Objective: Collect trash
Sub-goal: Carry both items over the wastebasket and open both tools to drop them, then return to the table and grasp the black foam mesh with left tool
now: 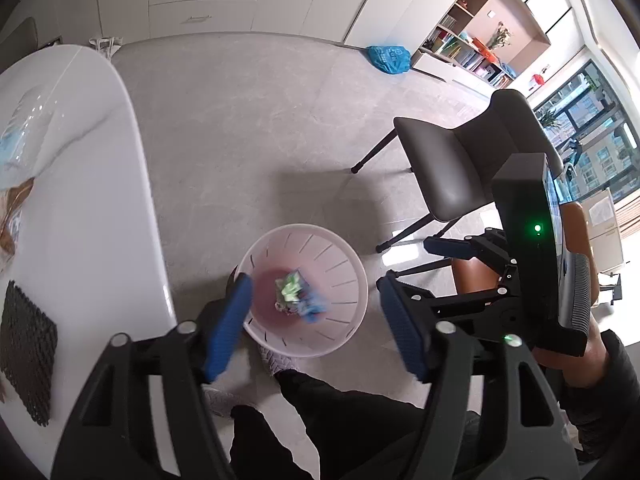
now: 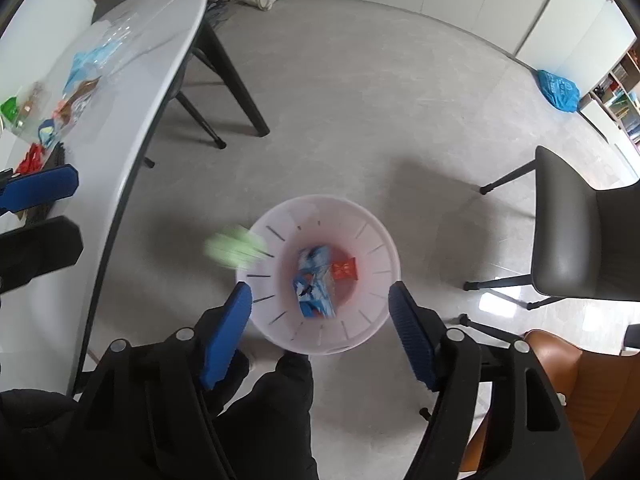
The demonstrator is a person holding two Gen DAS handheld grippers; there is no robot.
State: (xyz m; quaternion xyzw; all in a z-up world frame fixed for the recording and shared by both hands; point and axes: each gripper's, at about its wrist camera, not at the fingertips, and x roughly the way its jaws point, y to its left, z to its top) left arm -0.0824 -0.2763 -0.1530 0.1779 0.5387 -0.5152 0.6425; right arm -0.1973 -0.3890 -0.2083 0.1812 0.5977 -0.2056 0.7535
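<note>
A pale pink slotted bin stands on the floor beside the table. My left gripper hangs over it, open, with nothing between its blue pads. A green wrapper and a blurred blue one show inside the bin. My right gripper is also above the bin, open and empty. Below it lie a blue wrapper and a red one. A blurred green piece is at the bin's left rim. More wrappers lie on the white table.
A black mesh mat lies on the table. A grey chair and an orange-brown seat stand to the right. A blue bag sits on the far floor. The person's black-trousered legs are by the bin.
</note>
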